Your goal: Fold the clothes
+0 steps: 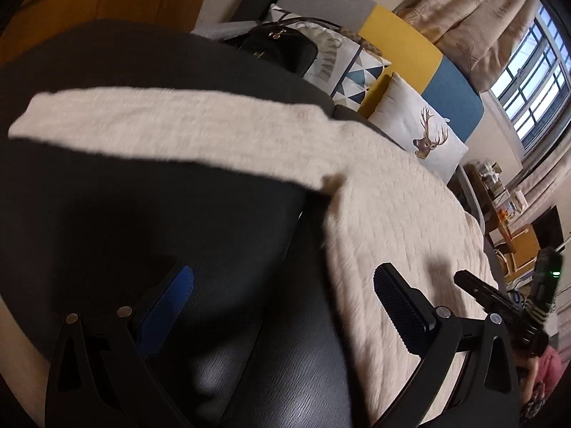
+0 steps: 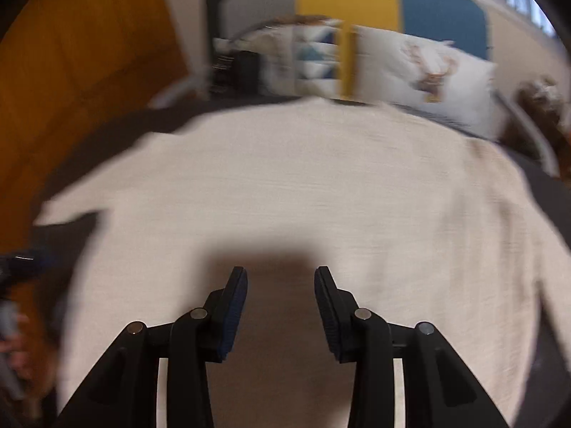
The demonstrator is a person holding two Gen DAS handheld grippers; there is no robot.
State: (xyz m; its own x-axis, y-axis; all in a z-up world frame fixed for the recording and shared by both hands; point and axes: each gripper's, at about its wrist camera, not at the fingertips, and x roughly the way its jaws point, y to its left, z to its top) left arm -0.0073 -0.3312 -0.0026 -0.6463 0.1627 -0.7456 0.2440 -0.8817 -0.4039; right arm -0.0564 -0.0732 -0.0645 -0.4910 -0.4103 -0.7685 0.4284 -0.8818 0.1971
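A cream knitted sweater [image 1: 392, 207] lies spread flat on a dark bed cover [image 1: 142, 221], one sleeve [image 1: 160, 128] stretched out to the left. My left gripper [image 1: 282, 292] hovers open over the sweater's side edge below that sleeve, one finger over the dark cover and the other over the knit, holding nothing. In the blurred right wrist view the sweater [image 2: 303, 185] fills the middle. My right gripper [image 2: 281, 278] stands open just above the sweater's body, nothing between its pads. The right gripper [image 1: 499, 303] also shows at the left view's right edge.
Pillows, one with a deer print [image 1: 424, 132], and a black handbag [image 1: 278, 46] sit at the head of the bed against a grey, yellow and blue headboard [image 1: 399, 39]. A curtained window [image 1: 535, 82] and a cluttered side table [image 1: 499, 192] lie to the right.
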